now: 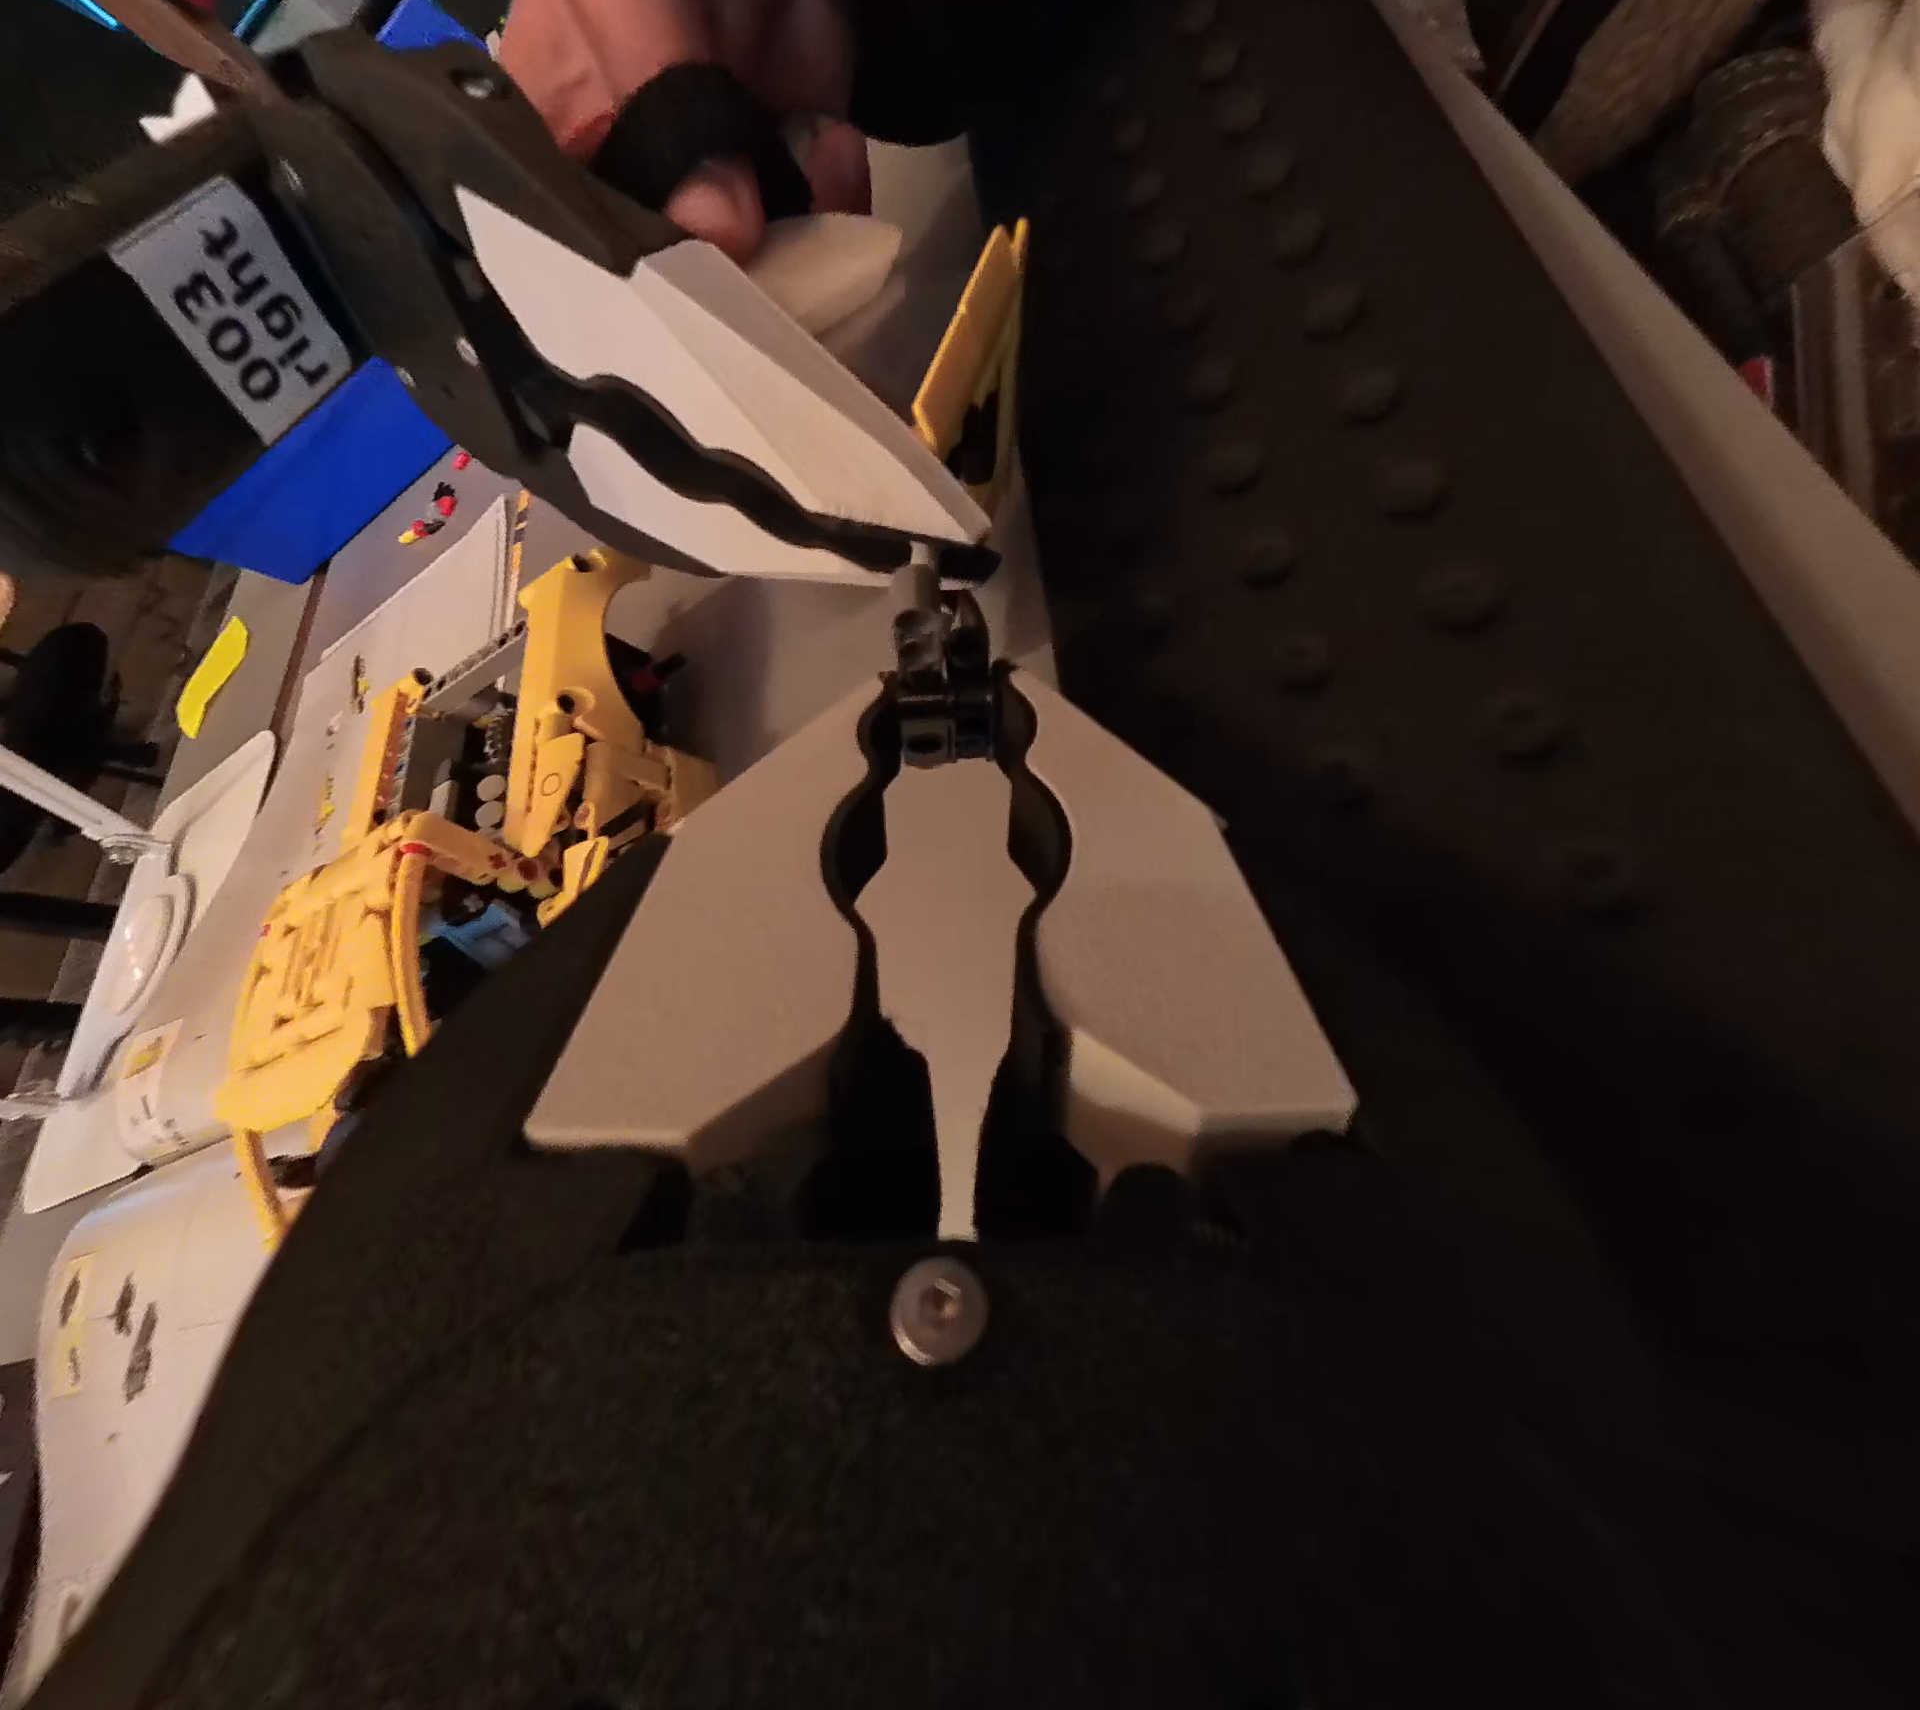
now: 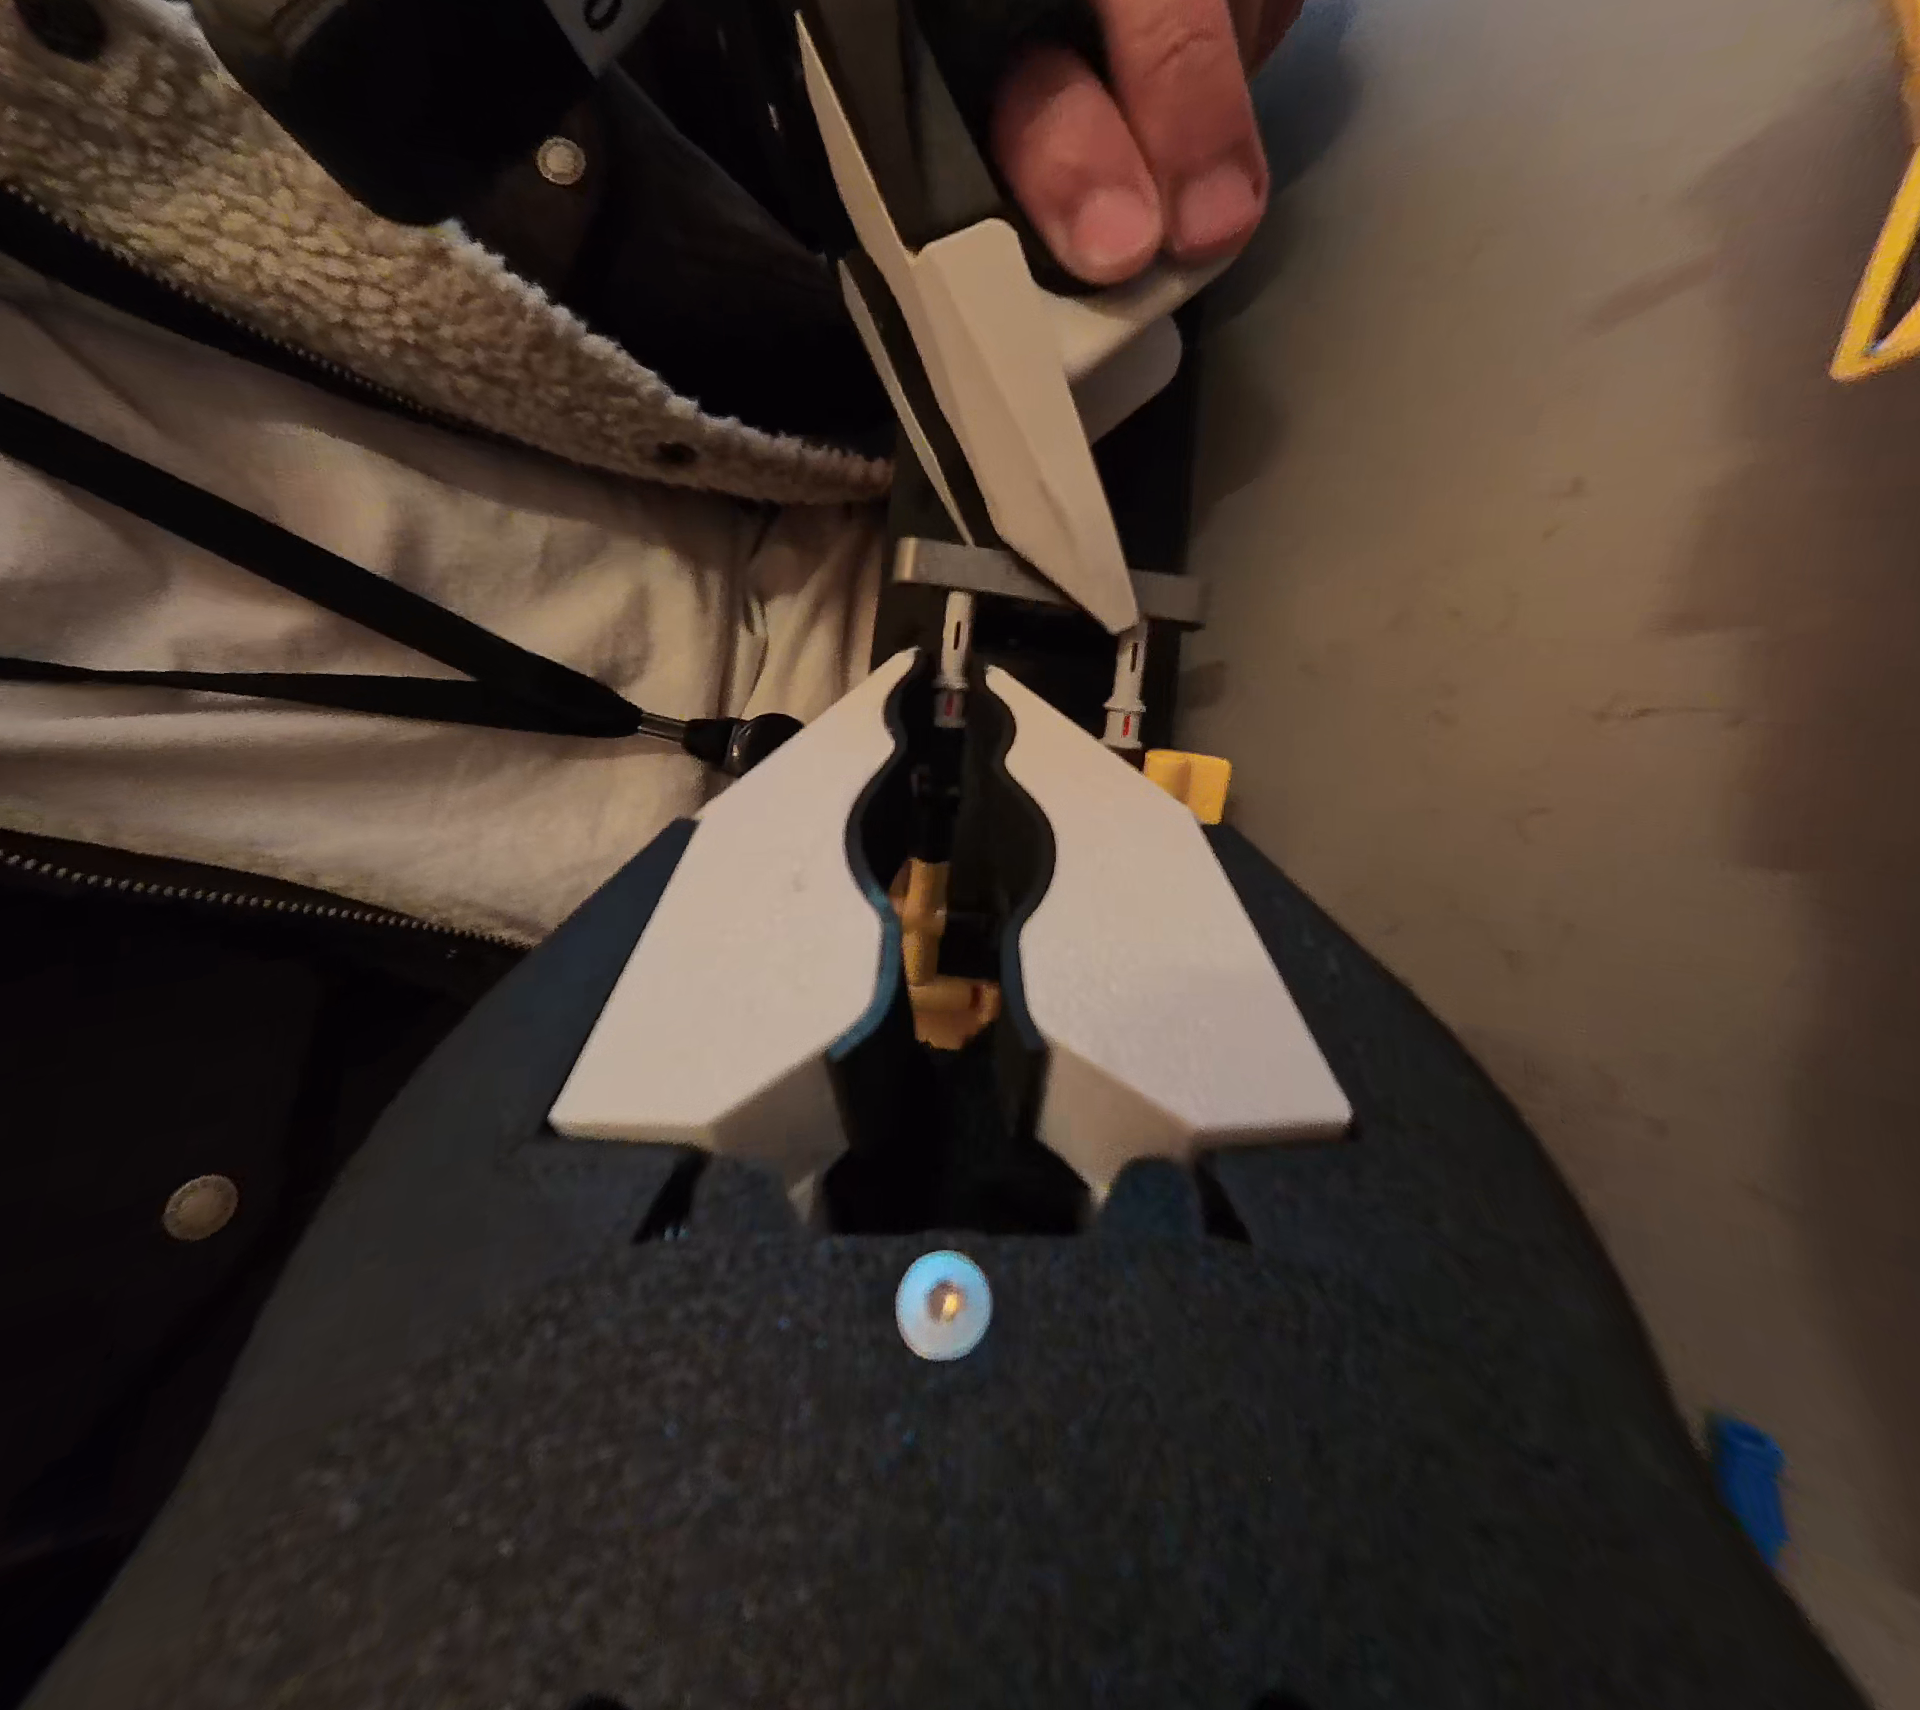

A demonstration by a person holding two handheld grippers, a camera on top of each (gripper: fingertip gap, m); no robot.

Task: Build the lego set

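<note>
Both claws meet in mid-air over the tabletop (image 2: 1507, 725), working on one small sub-assembly.

Left claw (image 1: 945, 725): fingers pressed onto a small black and grey connector cluster (image 1: 940, 684) at centre frame. In the right wrist view the same claw comes down from the top centre, its tip beside a grey beam (image 2: 1039, 585) from which two pale pins (image 2: 1127, 684) hang.

Right claw (image 2: 951, 694): fingers close around one of those pins at its tips; a yellow-and-black piece (image 2: 935, 954) sits deeper in the gap. Whether the pads truly pinch the pin I cannot tell; a narrow gap shows. In the left wrist view it enters from the upper left, tip touching the top of the cluster.

Progress, judged: the main yellow model (image 1: 436, 881) lies at left of frame on open instruction sheets (image 1: 416, 621), largely built, with panels and beams joined. A loose yellow panel (image 1: 977, 341) stands behind the claws, unmounted. Small loose parts (image 1: 436, 512) remain near a blue bin (image 1: 312, 476). Remaining: seat this pin joint, then fit the sub-assembly and panel.
</note>
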